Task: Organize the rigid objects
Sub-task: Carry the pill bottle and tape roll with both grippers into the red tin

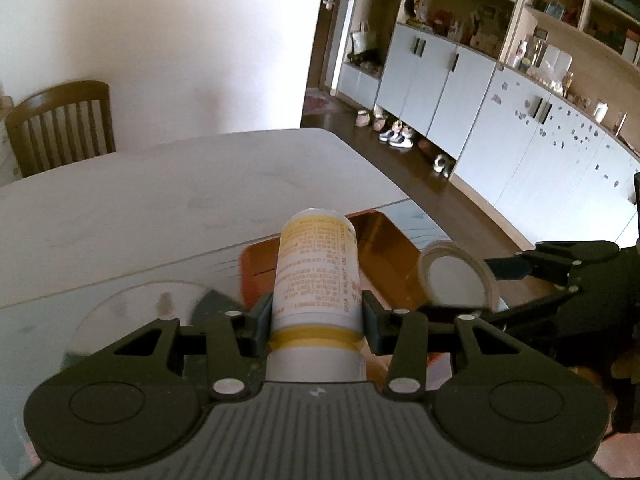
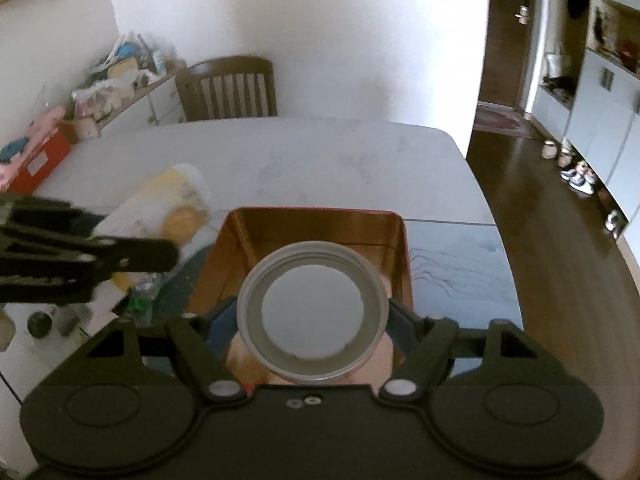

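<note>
My left gripper is shut on a white and yellow labelled bottle, held tilted forward above the table. The bottle also shows blurred in the right wrist view, with the left gripper's fingers across it. My right gripper is shut on a round grey lid, its inside facing the camera. The lid also shows in the left wrist view. Both hang over an open red box with a golden inside, also seen in the left wrist view.
The grey-white table has a wooden chair behind it. A round glass disc lies at the left. Clutter and a red box sit on a side cabinet. Cabinets and shoes line the right wall.
</note>
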Demonstrator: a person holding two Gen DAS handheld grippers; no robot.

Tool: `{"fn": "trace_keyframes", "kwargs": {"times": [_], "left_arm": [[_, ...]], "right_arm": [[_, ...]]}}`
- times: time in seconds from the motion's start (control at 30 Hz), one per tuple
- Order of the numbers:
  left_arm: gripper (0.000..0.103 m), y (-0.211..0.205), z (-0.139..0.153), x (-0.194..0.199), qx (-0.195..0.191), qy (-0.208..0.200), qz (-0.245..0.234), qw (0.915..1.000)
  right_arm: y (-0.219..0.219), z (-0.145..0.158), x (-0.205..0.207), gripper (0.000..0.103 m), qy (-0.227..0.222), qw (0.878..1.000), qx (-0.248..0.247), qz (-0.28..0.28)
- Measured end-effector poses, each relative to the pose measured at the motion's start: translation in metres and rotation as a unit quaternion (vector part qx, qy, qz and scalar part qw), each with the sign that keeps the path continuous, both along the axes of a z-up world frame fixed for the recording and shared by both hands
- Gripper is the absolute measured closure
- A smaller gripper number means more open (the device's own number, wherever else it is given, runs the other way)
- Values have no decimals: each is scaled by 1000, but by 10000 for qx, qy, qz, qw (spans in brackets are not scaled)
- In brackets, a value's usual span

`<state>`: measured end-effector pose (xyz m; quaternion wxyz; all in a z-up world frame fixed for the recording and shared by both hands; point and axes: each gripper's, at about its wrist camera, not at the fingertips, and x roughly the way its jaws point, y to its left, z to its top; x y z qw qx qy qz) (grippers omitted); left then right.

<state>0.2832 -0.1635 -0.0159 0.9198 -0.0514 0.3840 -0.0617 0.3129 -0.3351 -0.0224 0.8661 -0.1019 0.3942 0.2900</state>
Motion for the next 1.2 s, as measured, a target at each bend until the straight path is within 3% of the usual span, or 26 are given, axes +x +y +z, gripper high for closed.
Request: {"fn": "trace_keyframes", "kwargs": {"times": [0.4, 0.73, 0.83, 1.2], "left_arm": [[59, -32, -50, 71, 176, 649, -40, 9977], [59, -38, -75, 108, 148, 1025, -215, 9944], [59, -38, -81, 118, 153, 1103, -294, 9933], [57, -38, -95, 138, 18, 1492, -387, 9880]], "right_arm": [[13, -33, 24, 27, 281, 9950, -442, 854], [27, -53, 36, 27, 487, 9901, -711, 1105], [36, -56, 35, 27, 462, 9874, -889, 1227], [45, -47, 38, 25, 587, 9852, -829, 1381]]}}
